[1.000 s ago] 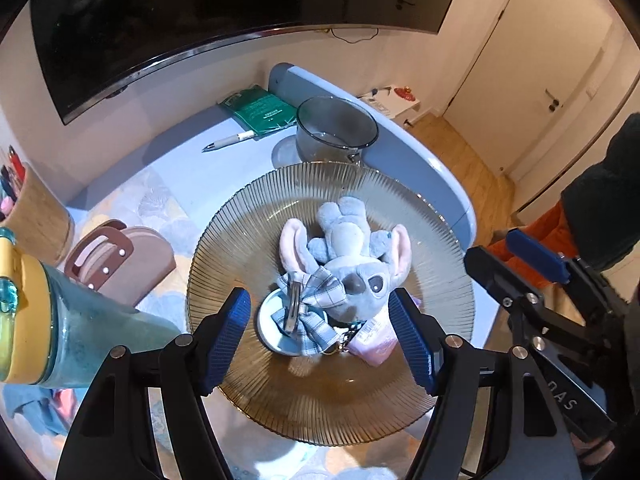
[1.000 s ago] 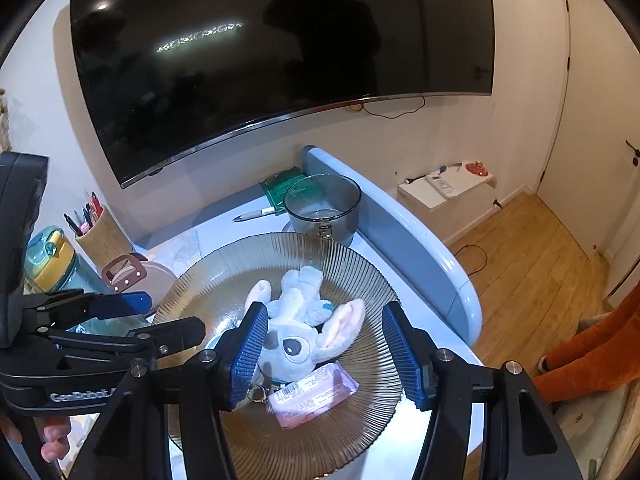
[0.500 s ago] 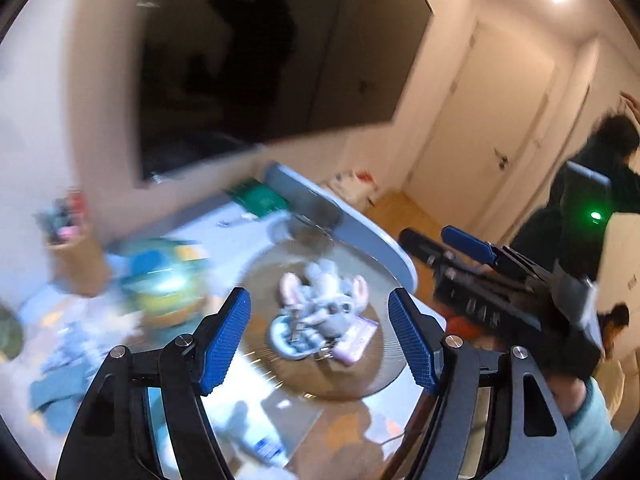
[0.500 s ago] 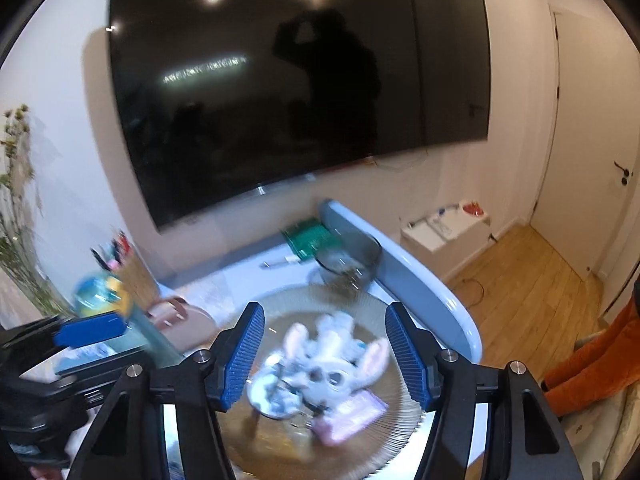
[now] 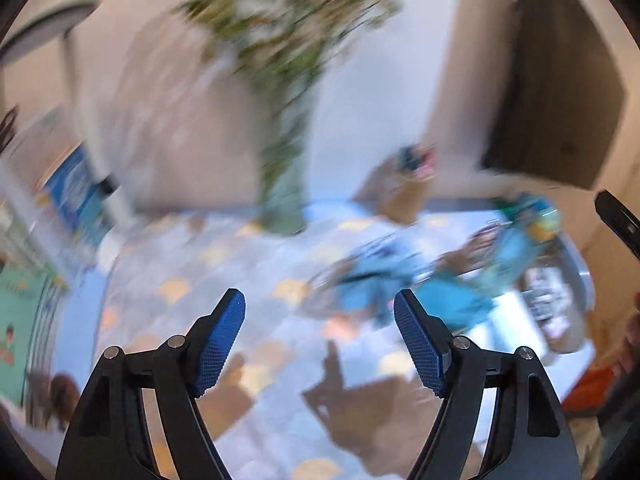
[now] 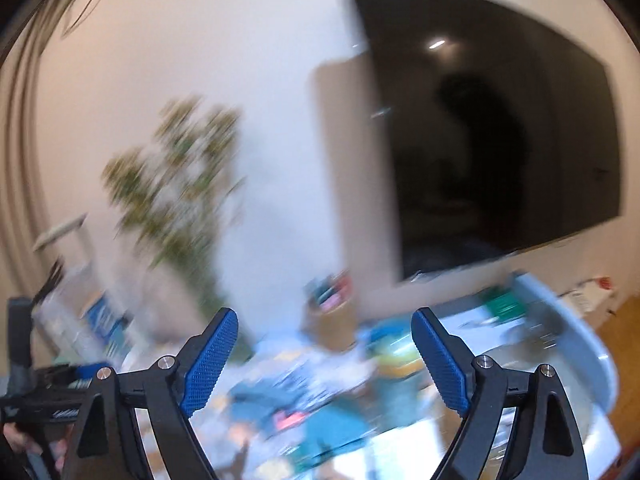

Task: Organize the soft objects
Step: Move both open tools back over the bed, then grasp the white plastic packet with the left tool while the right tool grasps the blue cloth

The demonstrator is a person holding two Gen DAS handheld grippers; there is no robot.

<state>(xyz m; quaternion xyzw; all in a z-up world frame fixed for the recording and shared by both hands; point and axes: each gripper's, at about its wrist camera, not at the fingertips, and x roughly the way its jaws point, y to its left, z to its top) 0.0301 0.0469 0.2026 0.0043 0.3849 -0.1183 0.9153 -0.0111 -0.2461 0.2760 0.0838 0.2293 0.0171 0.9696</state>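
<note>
Both views are smeared by fast motion. A heap of blue and teal soft cloth (image 5: 380, 284) lies on the patterned table cover (image 5: 192, 292), just beyond and right of my left gripper (image 5: 319, 300). Its jaws are opening, with nothing between them. In the right wrist view the same blue cloth heap (image 6: 320, 416) lies below my right gripper (image 6: 326, 316). These jaws are also opening wide and hold nothing. The plush toy cannot be made out in either view.
A vase of green sprigs (image 5: 280, 204) and a wooden pen holder (image 5: 404, 196) stand at the table's back by the wall. A teal bottle with a yellow cap (image 5: 536, 220) is at the right. A big dark screen (image 6: 500, 140) hangs on the wall. The table's rounded blue rim (image 6: 580, 332) curves at the right.
Both grippers have swung left and up, away from the glass plate with the plush toy, so the blue cloth heap and the plant have come into view. The right jaws have spread wider.
</note>
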